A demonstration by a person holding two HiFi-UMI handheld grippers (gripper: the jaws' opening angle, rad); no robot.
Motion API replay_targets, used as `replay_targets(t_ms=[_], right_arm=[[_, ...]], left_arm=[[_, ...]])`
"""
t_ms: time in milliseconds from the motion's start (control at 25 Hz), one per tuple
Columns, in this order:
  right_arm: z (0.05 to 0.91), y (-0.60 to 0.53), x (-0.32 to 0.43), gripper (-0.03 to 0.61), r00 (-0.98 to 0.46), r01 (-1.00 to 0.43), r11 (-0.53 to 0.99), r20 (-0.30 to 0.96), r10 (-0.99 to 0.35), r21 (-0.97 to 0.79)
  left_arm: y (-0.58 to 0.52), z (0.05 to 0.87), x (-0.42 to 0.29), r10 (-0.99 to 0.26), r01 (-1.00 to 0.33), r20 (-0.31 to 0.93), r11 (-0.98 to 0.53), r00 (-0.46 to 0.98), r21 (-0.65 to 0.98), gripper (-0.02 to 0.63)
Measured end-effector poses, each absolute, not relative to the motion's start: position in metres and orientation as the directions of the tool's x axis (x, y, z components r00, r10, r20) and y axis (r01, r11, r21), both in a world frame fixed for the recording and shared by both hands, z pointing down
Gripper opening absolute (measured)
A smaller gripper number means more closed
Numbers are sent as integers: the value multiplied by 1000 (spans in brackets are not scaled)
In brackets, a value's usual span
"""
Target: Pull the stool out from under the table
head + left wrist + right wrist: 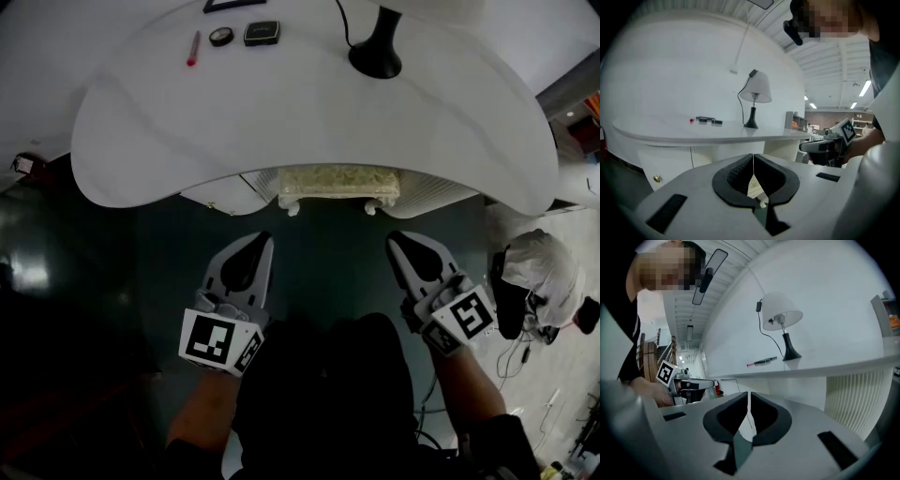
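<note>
The stool (339,182) has a cream cushion and white legs. It is tucked under the front edge of the white curved table (141,141), with only its near side showing. My left gripper (262,240) is shut and empty, over the dark floor a little short of the stool and to its left. My right gripper (397,240) is also shut and empty, short of the stool on its right. In the left gripper view the jaws (753,161) meet in a thin line below the tabletop. The right gripper (748,401) looks the same in its own view.
On the table stand a black lamp base (376,56), a red pen (193,48), a small round thing (221,37) and a black box (262,33). White ribbed table supports (230,194) flank the stool. A white bundle (542,270) and cables lie on the floor at the right.
</note>
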State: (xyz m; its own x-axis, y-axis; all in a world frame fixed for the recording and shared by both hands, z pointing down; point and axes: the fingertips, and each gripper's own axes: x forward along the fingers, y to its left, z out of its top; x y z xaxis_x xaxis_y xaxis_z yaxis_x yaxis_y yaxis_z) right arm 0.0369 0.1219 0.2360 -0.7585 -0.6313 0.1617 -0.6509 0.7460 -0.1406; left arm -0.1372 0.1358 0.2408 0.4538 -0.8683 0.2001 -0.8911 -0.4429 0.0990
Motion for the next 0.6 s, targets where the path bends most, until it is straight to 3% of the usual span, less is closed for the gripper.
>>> replay_targets(t_ms=[320, 440, 600], right_arm=[[340, 79, 56, 18, -718, -695, 682, 183, -671, -227], [358, 64, 65, 18, -705, -708, 676, 151, -693, -204], [392, 48, 74, 20, -706, -708, 682, 151, -692, -183]], left_arm=[[105, 344, -136, -850, -880, 227, -460, 475, 122, 21], [96, 375, -128, -827, -861, 240, -494, 509, 125, 124], [81, 411, -123, -821, -857, 249, -505, 514, 105, 153]])
